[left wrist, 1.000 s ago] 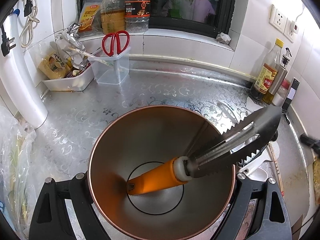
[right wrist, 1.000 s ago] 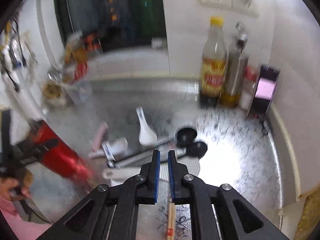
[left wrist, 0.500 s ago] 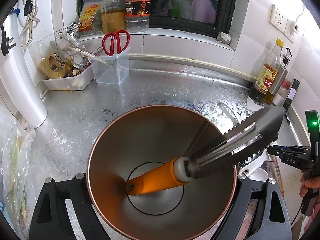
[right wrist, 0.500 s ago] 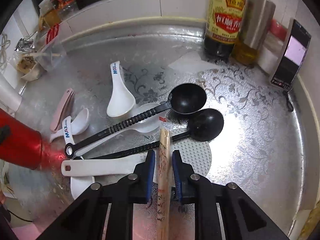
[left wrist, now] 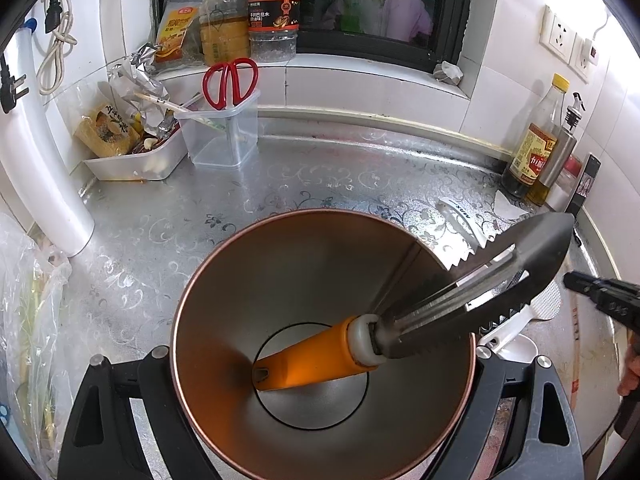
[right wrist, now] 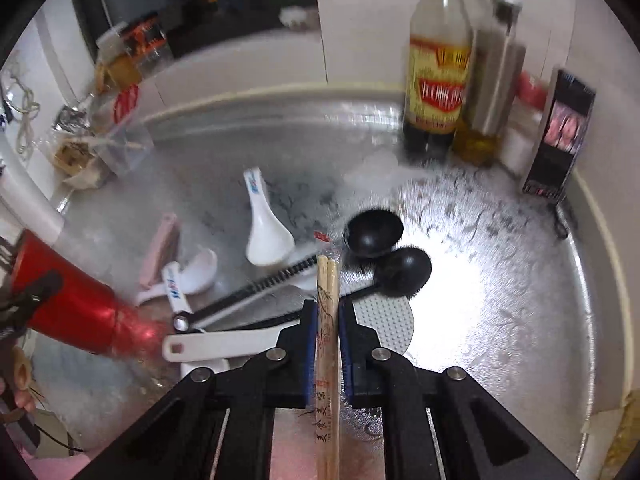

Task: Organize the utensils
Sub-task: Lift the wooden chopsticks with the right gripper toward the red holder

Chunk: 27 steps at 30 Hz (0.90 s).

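Observation:
My left gripper (left wrist: 320, 354) is shut on a metal cup (left wrist: 224, 320), red on the outside (right wrist: 80, 312). An orange-handled peeler (left wrist: 316, 360) leans inside it, blade over the right rim. My right gripper (right wrist: 328, 320) points down at the counter, and its jaws are closing on a pair of wooden chopsticks (right wrist: 328, 280) that run between the blue pads (right wrist: 310, 344). Beyond the chopstick tips lie two black ladles (right wrist: 374, 232), a white soup spoon (right wrist: 266, 232), a white rice paddle (right wrist: 224, 344) and a pink utensil (right wrist: 160, 248). The right gripper (left wrist: 570, 280) shows at the right edge of the left wrist view.
A soy sauce bottle (right wrist: 438, 80), a steel oil bottle (right wrist: 496, 80) and a propped phone (right wrist: 560, 132) stand at the back right. A clear tub with red scissors (left wrist: 224, 132) and a white tray (left wrist: 136, 160) sit back left. A plastic bag (left wrist: 28, 320) hangs left.
The right gripper came down over the chopsticks, opened a little, then closed around them. It also came into the left wrist view at the right edge. The left gripper and cup stayed still.

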Available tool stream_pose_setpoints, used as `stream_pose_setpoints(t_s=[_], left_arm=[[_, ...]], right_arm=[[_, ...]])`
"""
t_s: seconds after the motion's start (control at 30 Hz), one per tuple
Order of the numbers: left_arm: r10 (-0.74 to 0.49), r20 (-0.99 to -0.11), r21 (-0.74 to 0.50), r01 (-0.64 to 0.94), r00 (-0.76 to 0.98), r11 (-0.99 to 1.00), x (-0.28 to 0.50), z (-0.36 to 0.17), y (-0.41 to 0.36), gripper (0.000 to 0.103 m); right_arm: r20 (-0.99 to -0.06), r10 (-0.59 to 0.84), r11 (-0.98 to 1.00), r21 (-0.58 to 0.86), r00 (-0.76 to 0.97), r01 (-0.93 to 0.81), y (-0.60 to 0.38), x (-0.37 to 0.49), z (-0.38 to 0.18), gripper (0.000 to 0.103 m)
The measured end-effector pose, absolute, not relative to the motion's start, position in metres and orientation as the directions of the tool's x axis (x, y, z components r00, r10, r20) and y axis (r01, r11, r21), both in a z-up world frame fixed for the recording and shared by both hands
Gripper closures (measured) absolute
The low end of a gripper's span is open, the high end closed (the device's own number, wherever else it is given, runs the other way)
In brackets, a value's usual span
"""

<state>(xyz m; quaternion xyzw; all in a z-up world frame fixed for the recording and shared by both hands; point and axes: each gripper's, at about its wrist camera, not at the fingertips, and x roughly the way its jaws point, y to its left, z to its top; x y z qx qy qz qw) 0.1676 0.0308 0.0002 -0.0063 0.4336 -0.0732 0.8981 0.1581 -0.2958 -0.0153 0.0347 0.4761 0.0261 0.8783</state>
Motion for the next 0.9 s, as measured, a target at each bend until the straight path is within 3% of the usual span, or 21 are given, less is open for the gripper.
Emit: stream_pose_setpoints(t_s=[0.63,0.9], left_arm=[[-0.142,-0.778,-0.073,0.137,0.612,0.988,0.166,0.001,0.031,0.012],[-0.153,-0.776,-0.078,0.147,0.612,0.986,0.165,0.002,0.031,0.012]], right_arm=[[-0.686,0.13,0.991,0.068,0.716,-0.115,-0.253,0.129,0.075,0.091],[-0.614,0.217,0.975,0.103,0.759,-0.195,-0.229,0.132,0.104,0.091]])
